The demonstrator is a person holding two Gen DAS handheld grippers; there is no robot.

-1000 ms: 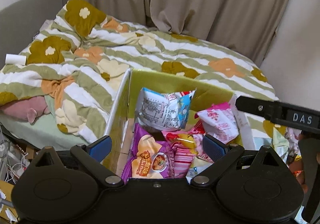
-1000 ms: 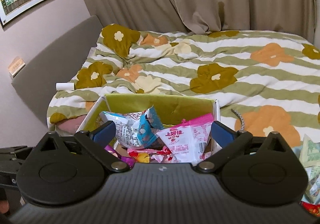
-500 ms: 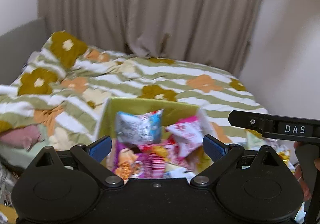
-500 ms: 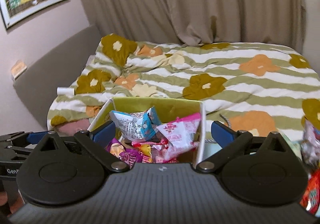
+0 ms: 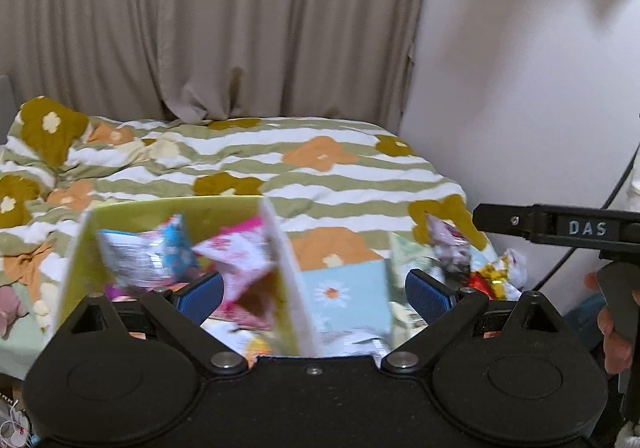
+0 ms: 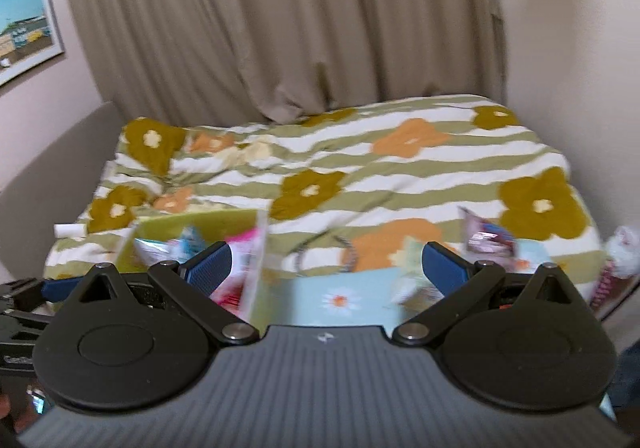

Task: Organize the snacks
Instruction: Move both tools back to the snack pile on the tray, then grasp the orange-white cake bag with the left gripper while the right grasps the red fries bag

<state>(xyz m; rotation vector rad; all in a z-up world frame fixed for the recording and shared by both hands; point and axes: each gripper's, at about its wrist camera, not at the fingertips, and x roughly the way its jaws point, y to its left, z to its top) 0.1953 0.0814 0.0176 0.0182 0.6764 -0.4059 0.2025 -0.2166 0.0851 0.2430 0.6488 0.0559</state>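
Observation:
A yellow-green box (image 5: 132, 207) (image 6: 160, 226) on the bed holds several snack packets, among them a white-and-blue one (image 5: 140, 256) and a pink one (image 5: 240, 252). Beside it to the right stands a light blue box with a daisy (image 5: 344, 292) (image 6: 340, 298). Loose snacks (image 5: 452, 248) (image 6: 490, 240) lie on the quilt further right. My left gripper (image 5: 314, 294) is open above the wall between the two boxes, holding nothing. My right gripper (image 6: 327, 266) is open too, empty, over the blue box. Both views are motion-blurred.
A striped flower quilt (image 5: 280, 163) covers the bed. Beige curtains (image 5: 200, 27) hang behind it and a white wall (image 5: 520, 87) closes the right side. A grey headboard (image 6: 52, 151) and a framed picture (image 6: 24, 31) are on the left. A hand (image 5: 612, 336) grips the other tool's handle.
Both cameras have lifted and swung right. The green box slid toward the left of each view, and the blue daisy box and loose snacks came into sight. Both grippers stayed open.

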